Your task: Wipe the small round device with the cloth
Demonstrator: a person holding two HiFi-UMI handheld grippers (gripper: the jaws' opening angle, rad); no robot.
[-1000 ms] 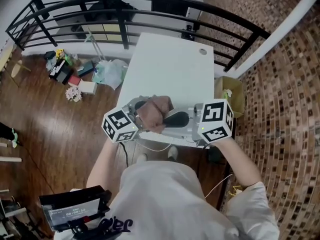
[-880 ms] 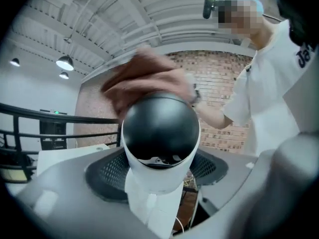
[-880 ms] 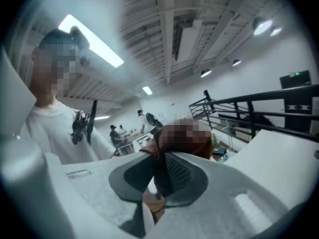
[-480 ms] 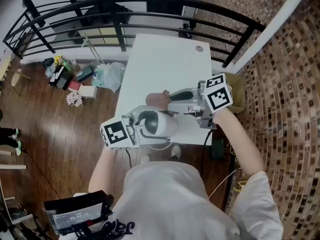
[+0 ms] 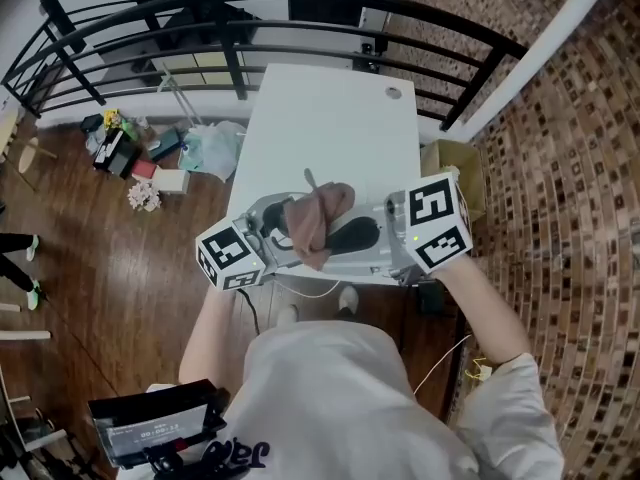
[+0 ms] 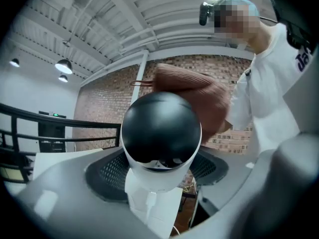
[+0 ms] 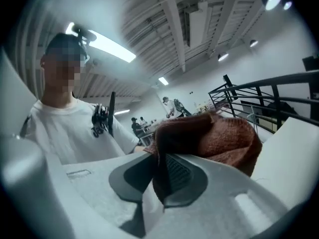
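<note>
2 grips, status? (observer)

Left hand-held gripper (image 5: 270,230) is clamped on the small round device (image 6: 160,133), centre frame over the bench (image 5: 330,118), at its lower edge. Right hand-held gripper (image 5: 352,236) is clenched on the cloth (image 7: 219,133), which is draped on the dome. (operator)

Risks? (observer)

Hard rubbing could twist the device out of the jaws. The cloth is pinched by 1 fold only and may pull free. (operator)

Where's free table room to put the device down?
Far half of the table, from the railing to mid-table, is bare except a small hole at the far right corner. Near edge is crowded: left gripper with the device, right gripper with the cloth.
</note>
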